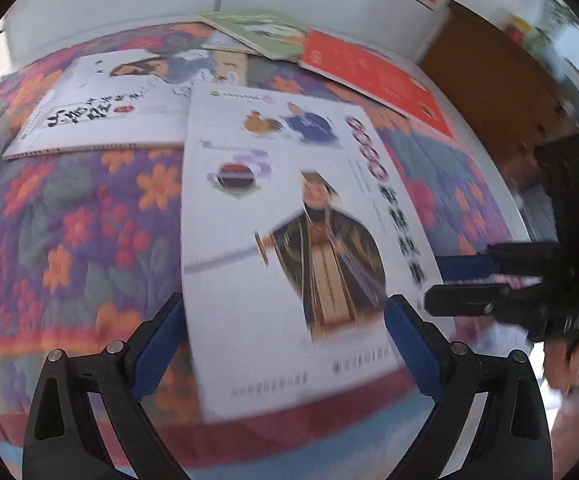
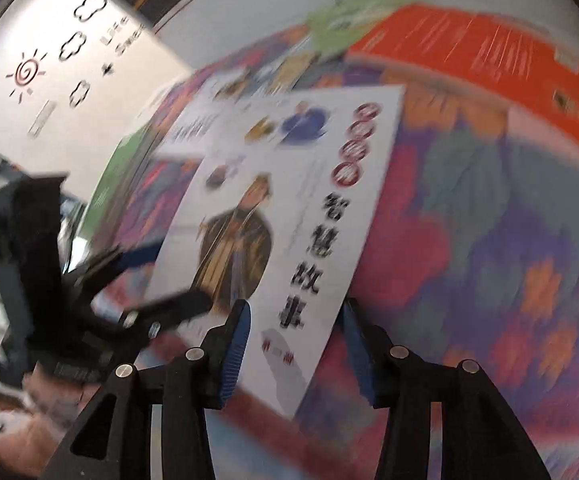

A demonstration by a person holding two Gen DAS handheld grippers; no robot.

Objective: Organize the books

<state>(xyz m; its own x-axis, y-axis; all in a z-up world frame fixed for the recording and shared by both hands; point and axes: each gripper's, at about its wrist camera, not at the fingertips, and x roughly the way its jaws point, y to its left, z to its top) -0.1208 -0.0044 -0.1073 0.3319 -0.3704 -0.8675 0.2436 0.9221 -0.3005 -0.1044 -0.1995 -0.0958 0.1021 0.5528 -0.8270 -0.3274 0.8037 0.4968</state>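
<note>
White, the robed-figure book (image 1: 289,240) lay between both parted, unclamped grippers, left gripper (image 1: 285,340) and right gripper (image 2: 295,344); gripping it seemed next.

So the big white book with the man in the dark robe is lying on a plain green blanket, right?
Not quite. The white book with the robed man is there, but the blanket under it is not plain green: it is purple with orange and red flowers. The left wrist view shows this best.

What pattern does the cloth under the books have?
The cloth is purple with orange and red flowers and grey-green leaves, clearest in the left wrist view.
</note>
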